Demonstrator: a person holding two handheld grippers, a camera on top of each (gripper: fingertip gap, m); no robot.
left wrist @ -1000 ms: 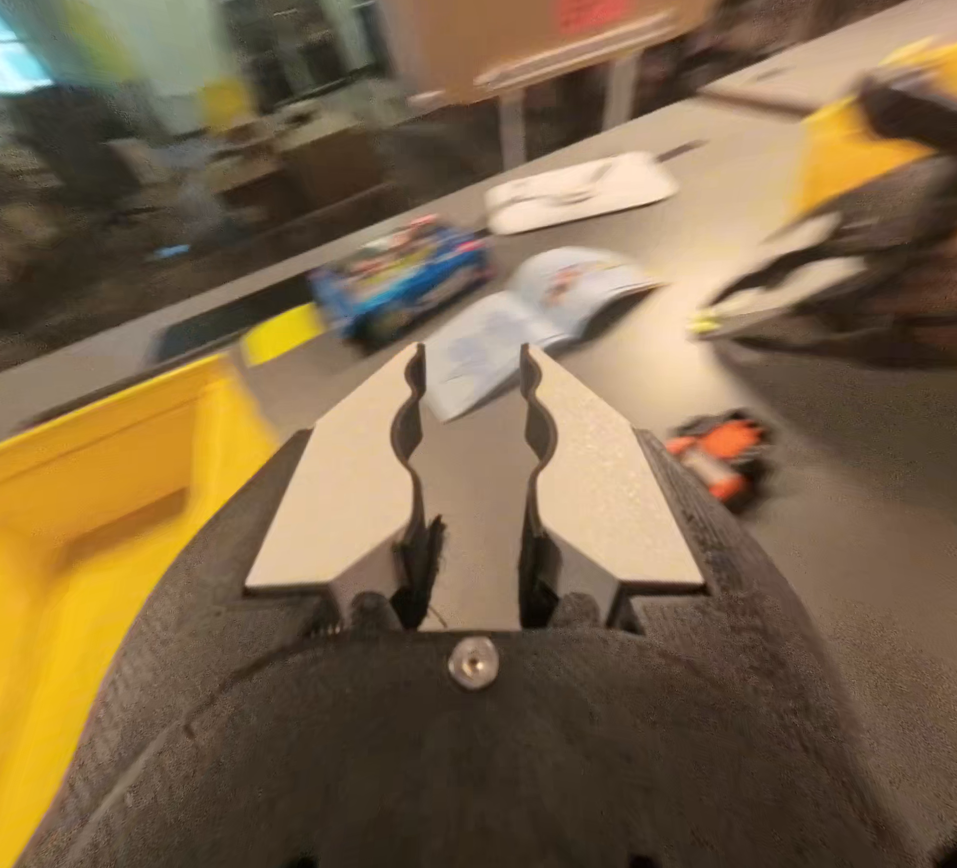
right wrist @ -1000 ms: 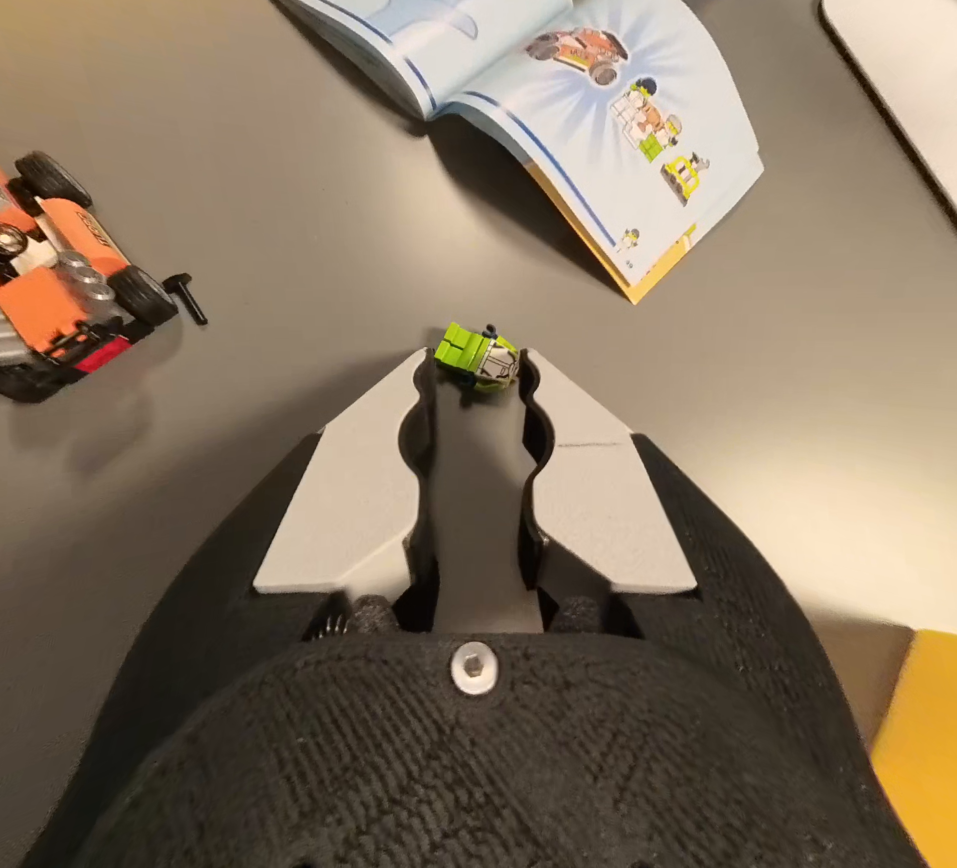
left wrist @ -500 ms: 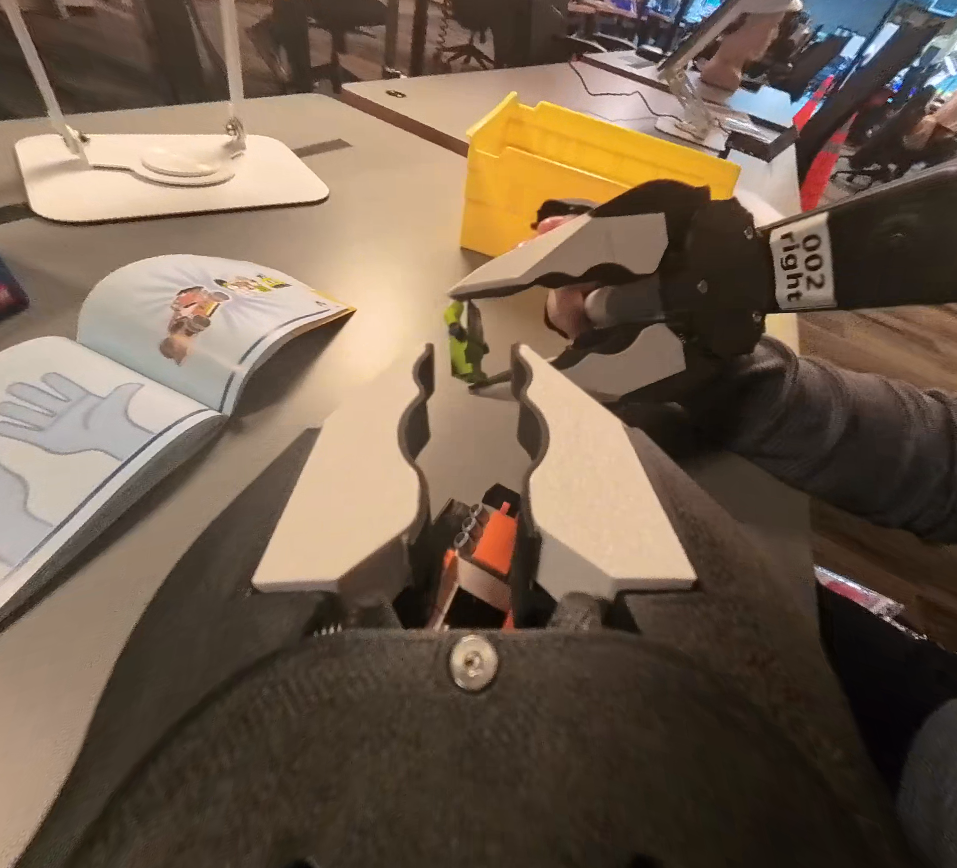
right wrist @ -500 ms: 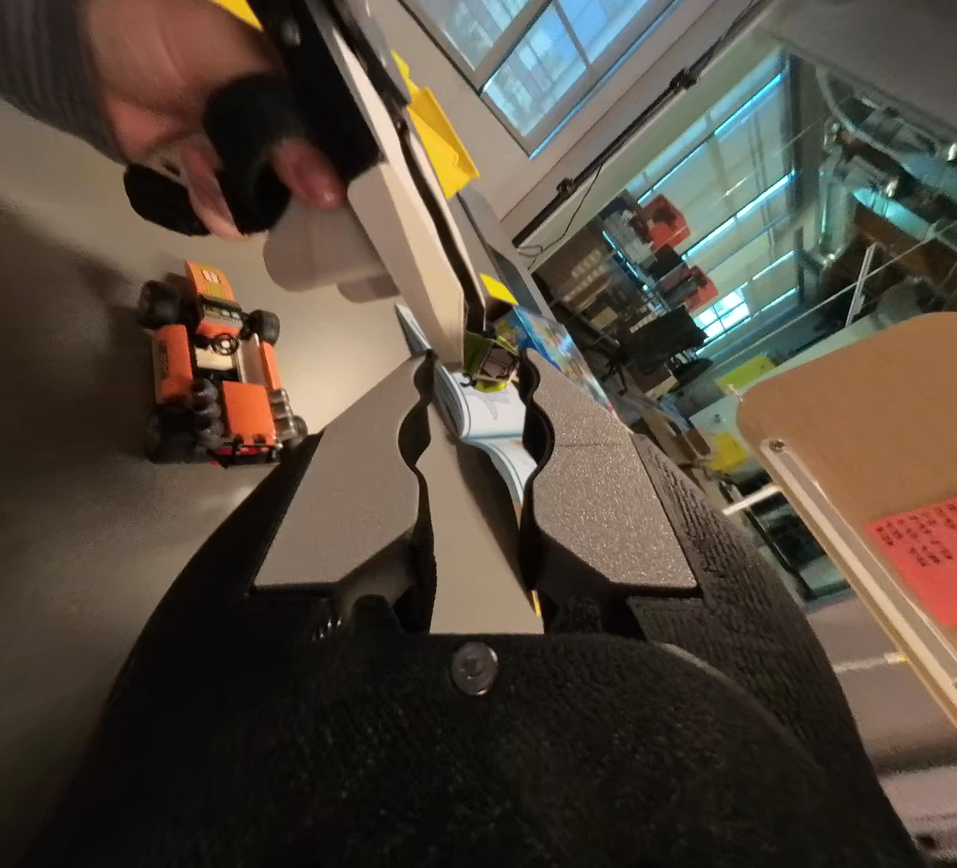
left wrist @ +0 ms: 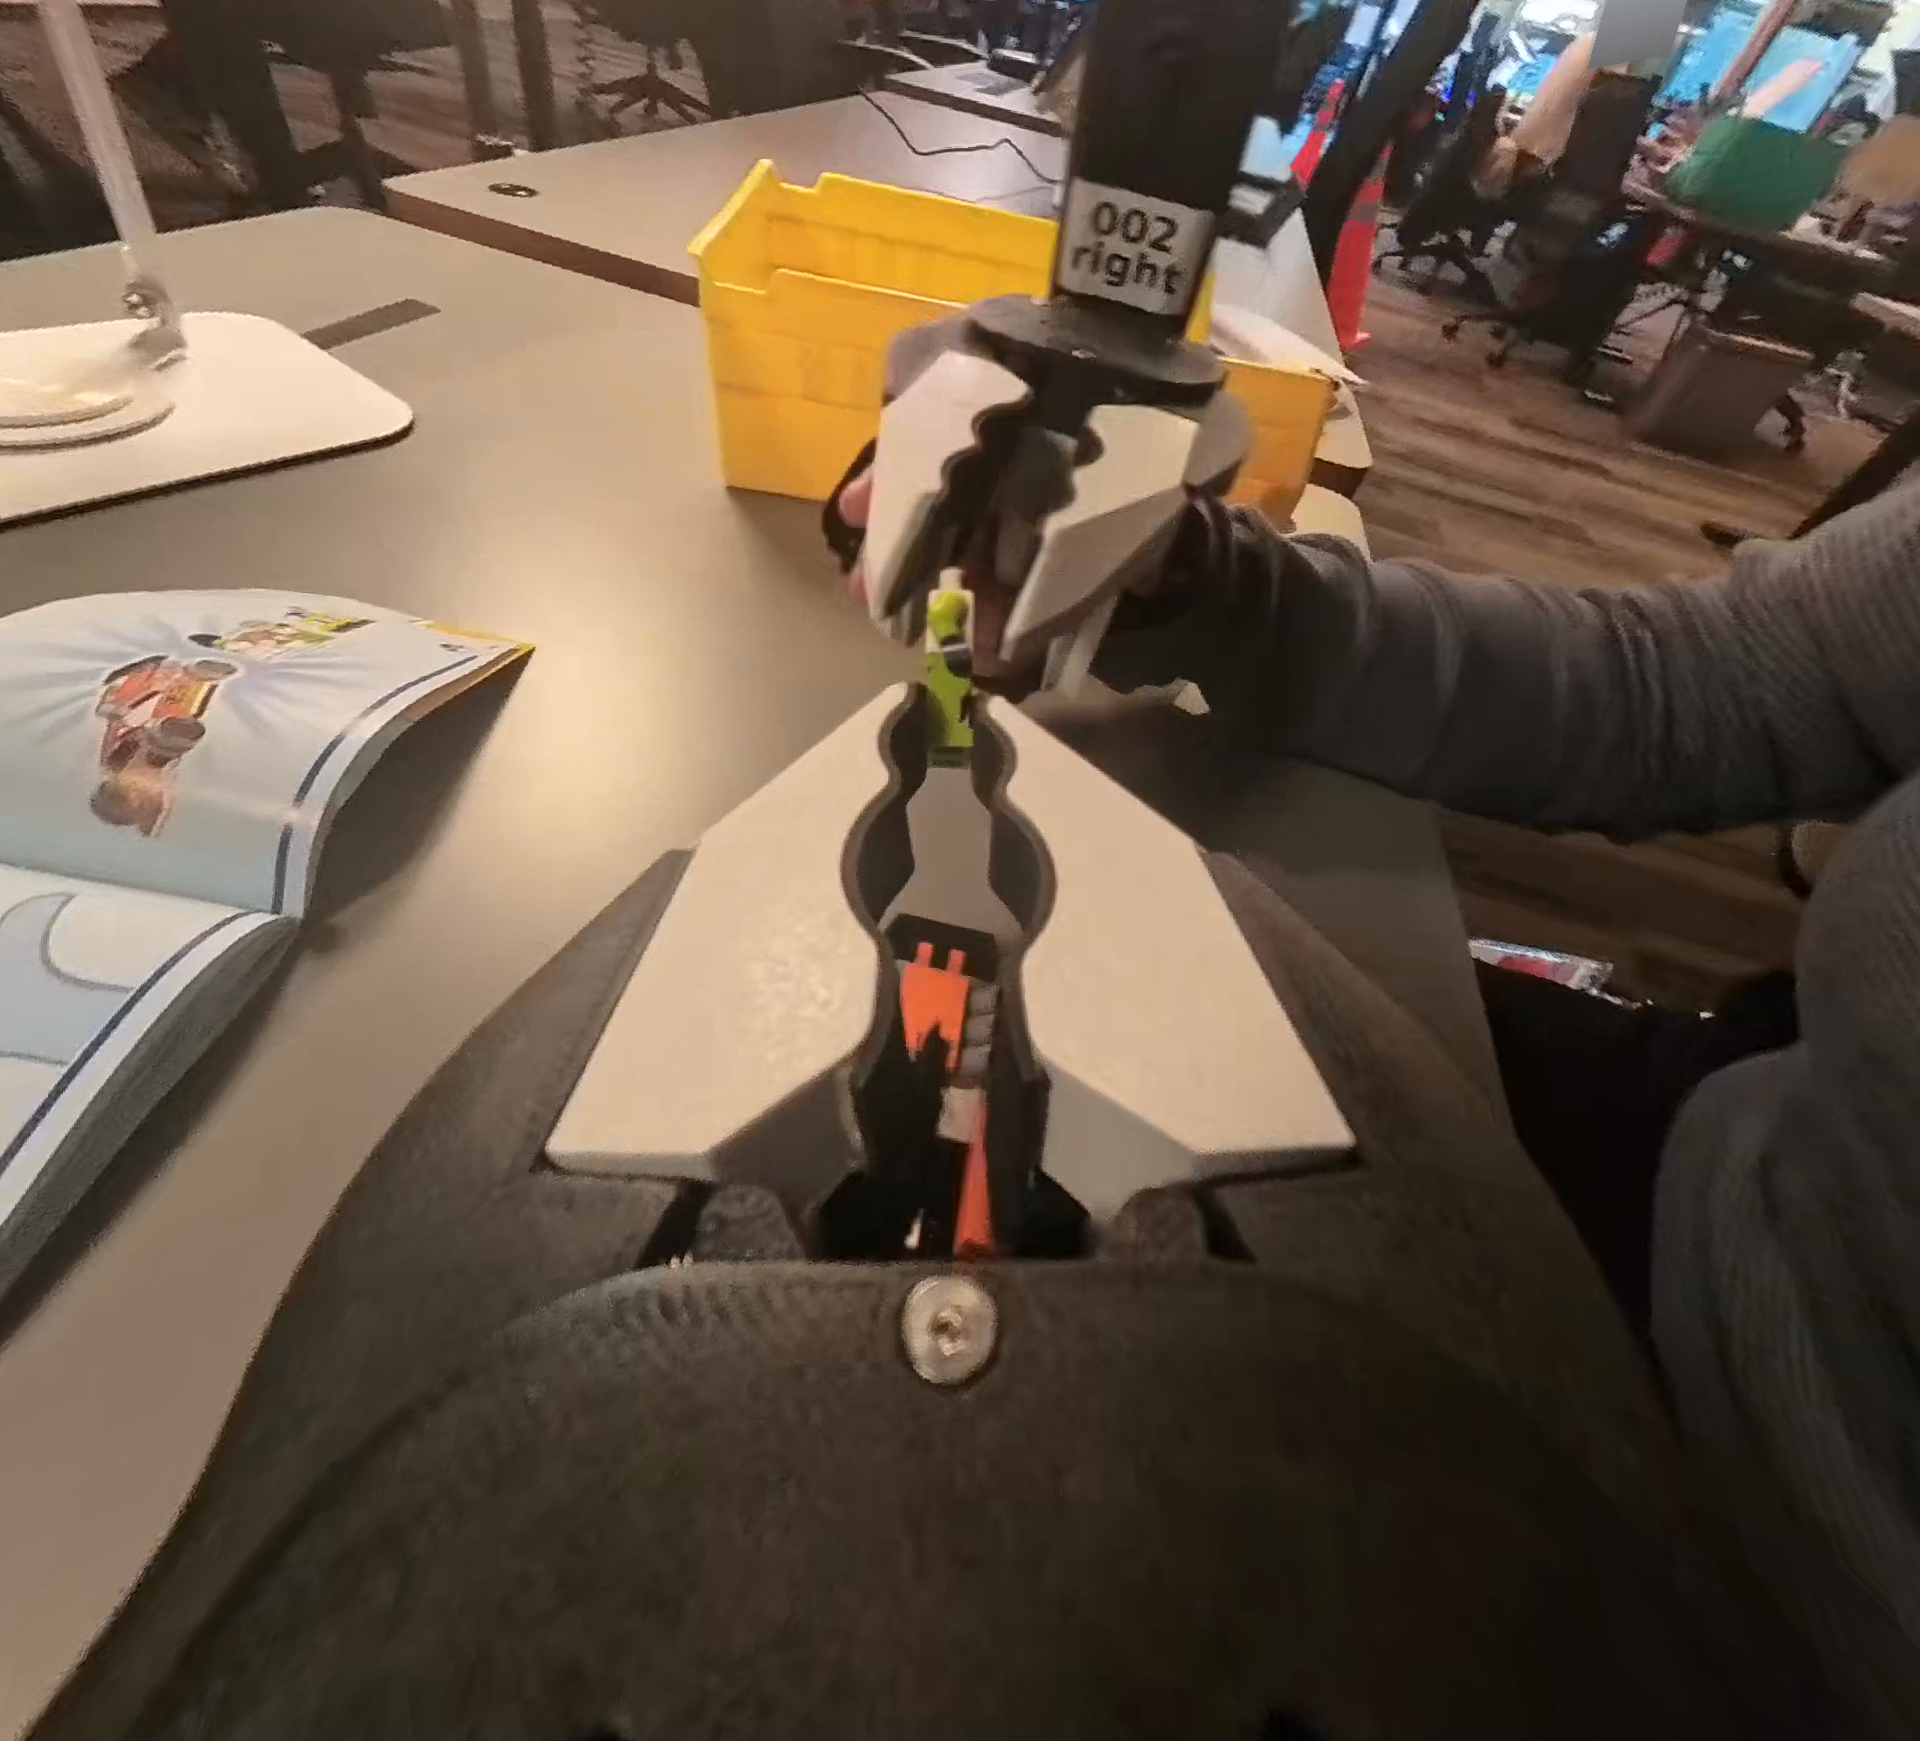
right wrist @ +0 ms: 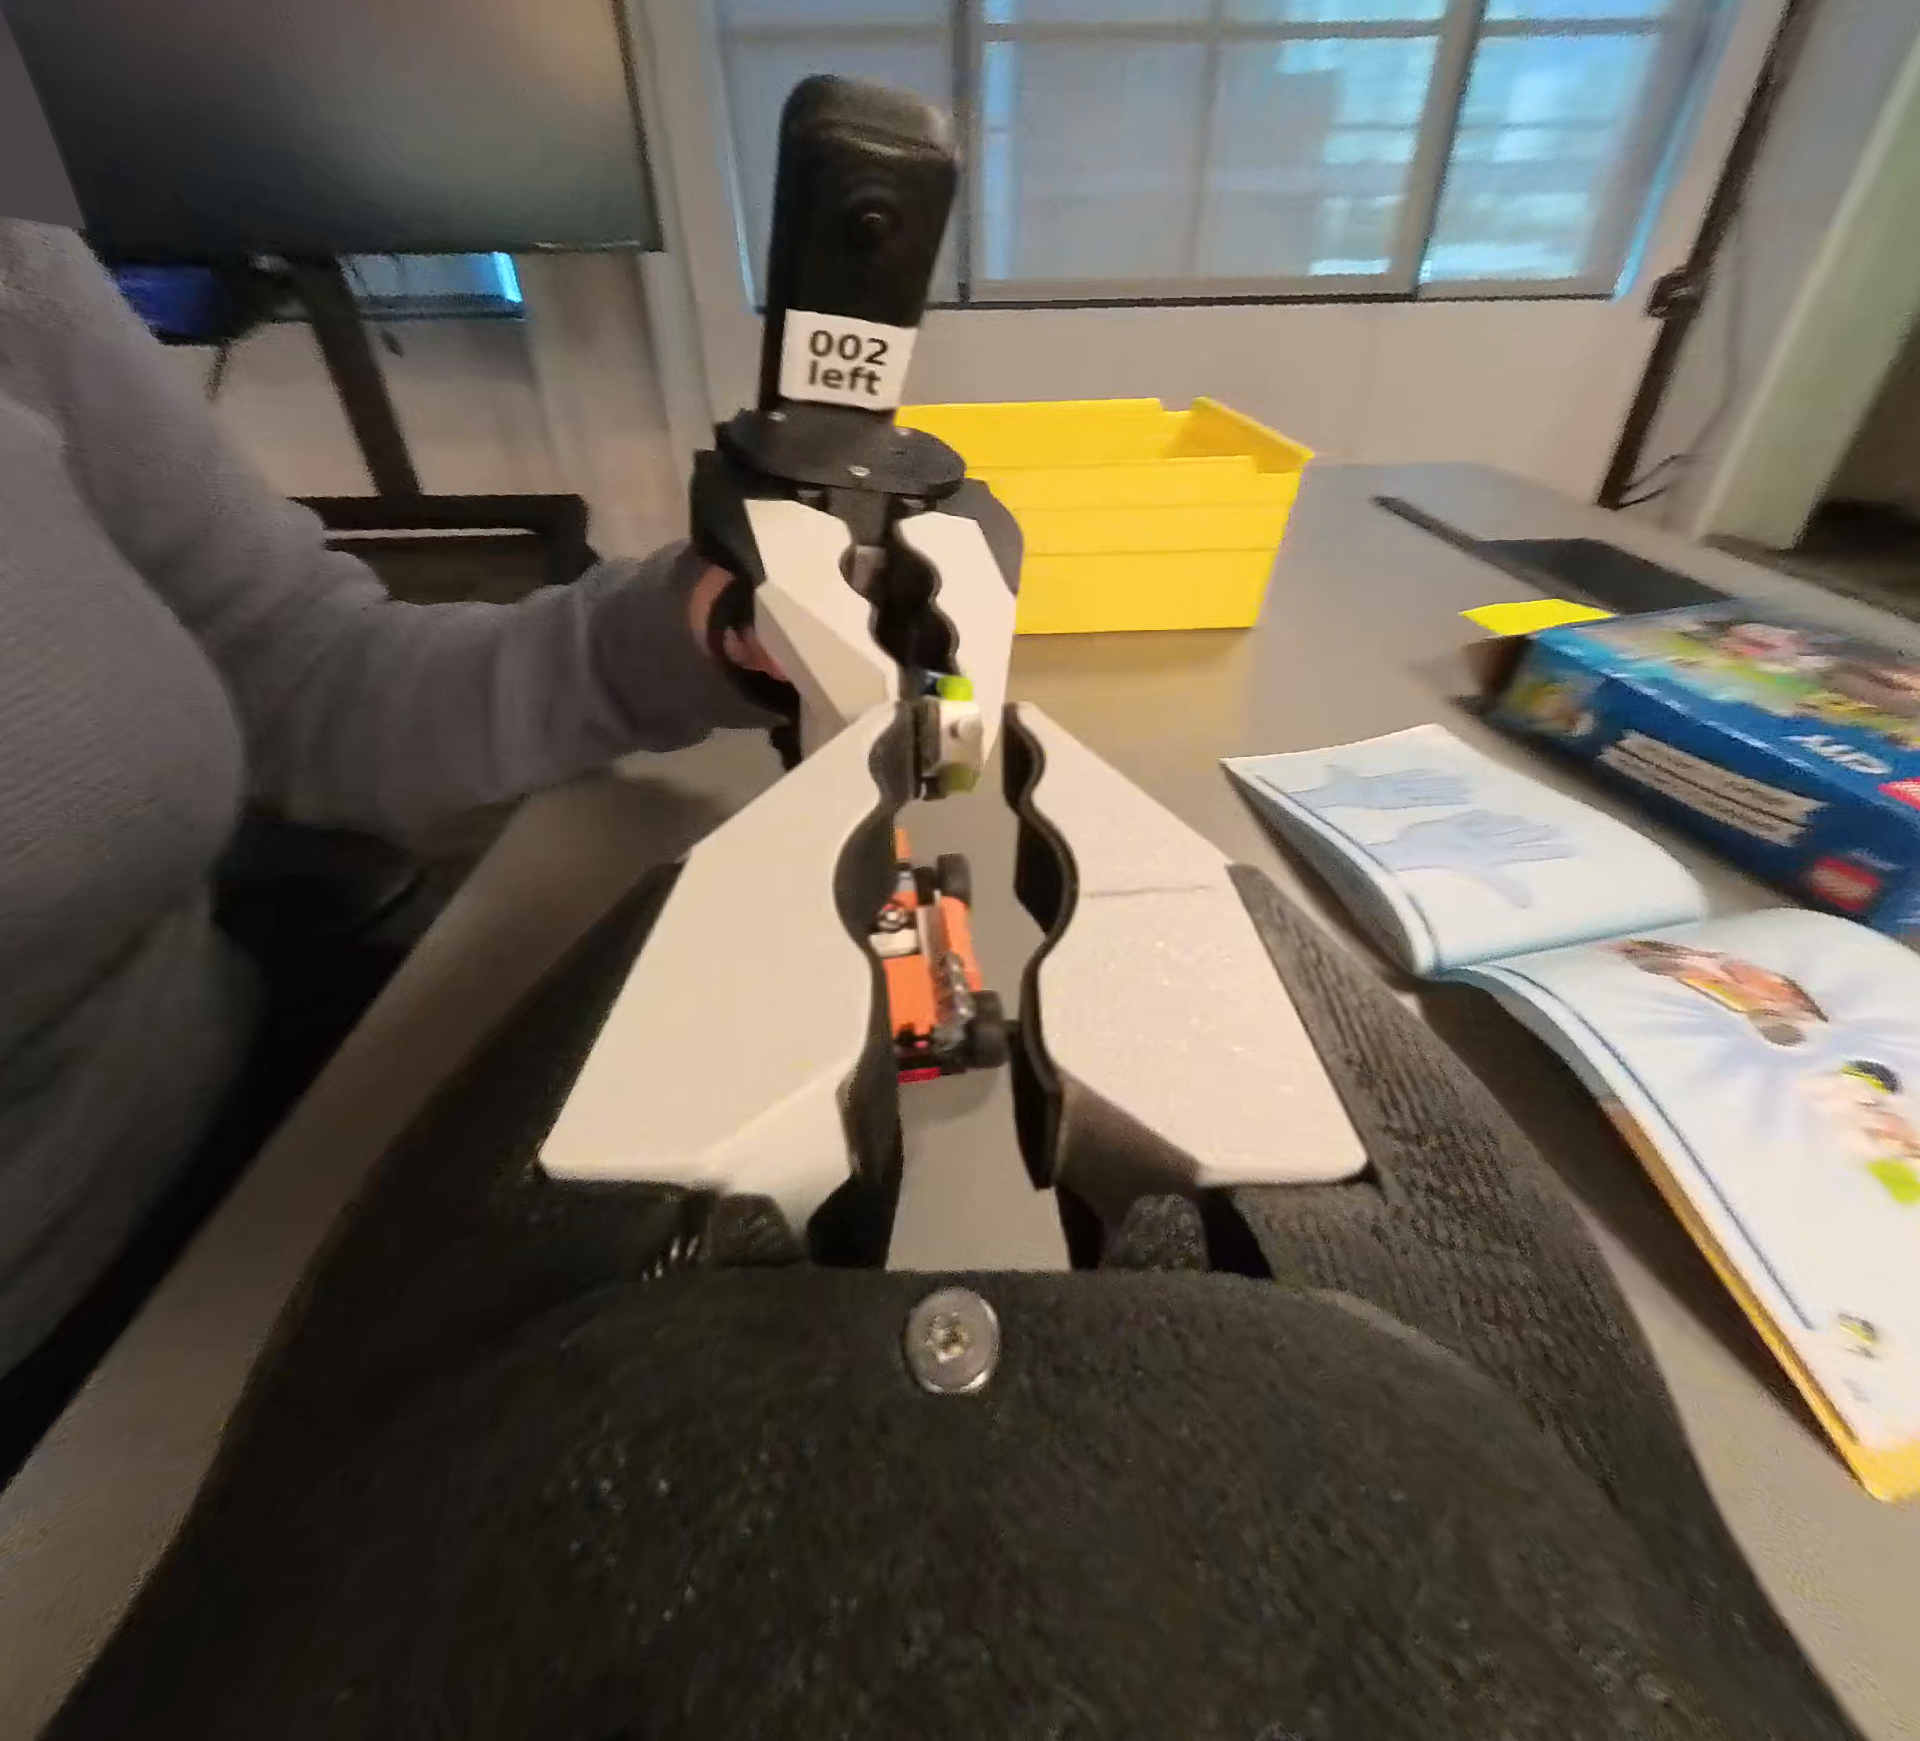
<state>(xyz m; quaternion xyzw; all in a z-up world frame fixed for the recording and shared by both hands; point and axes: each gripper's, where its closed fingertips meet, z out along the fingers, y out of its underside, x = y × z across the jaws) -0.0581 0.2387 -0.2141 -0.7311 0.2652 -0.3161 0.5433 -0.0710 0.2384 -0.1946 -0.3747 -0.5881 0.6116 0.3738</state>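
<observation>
grips a small lime-green toy figure (left wrist: 948, 704) in the left gripper (left wrist: 951, 720), tips drawn close together and both pads pressed on its lower part, held up in the air above the grey table (left wrist: 571, 496). meets it tip to tip with the right gripper (right wrist: 953, 717), pointed the opposite way and reaching the same figure from the far side in the left wrist view. shows, in the right wrist view, the right gripper's left pad against the figure's white-and-green body and a clear gap between the figure and the right pad, so jaws apart there and not clamped. blurs the right gripper's tips in the left wrist view, too soft to add more. leaves an orange and black toy car (right wrist: 930, 964) down on the table directly under both pairs of fingers, seen through the gaps between them, well below the figure. has an open booklet (right wrist: 1507, 860) lying on the table to the right in the right wrist view, with a blue box (right wrist: 1714, 725) just beyond it at the far right. sets a yellow bin (left wrist: 831, 341) far behind the right gripper in the left wrist view, and a second yellow bin (right wrist: 1122, 528) far behind the left gripper in the other. keeps a white lamp base (left wrist: 208, 403) at the far left of the table. carries each gripper in a hand with a grey sleeve (left wrist: 1558, 673).
</observation>
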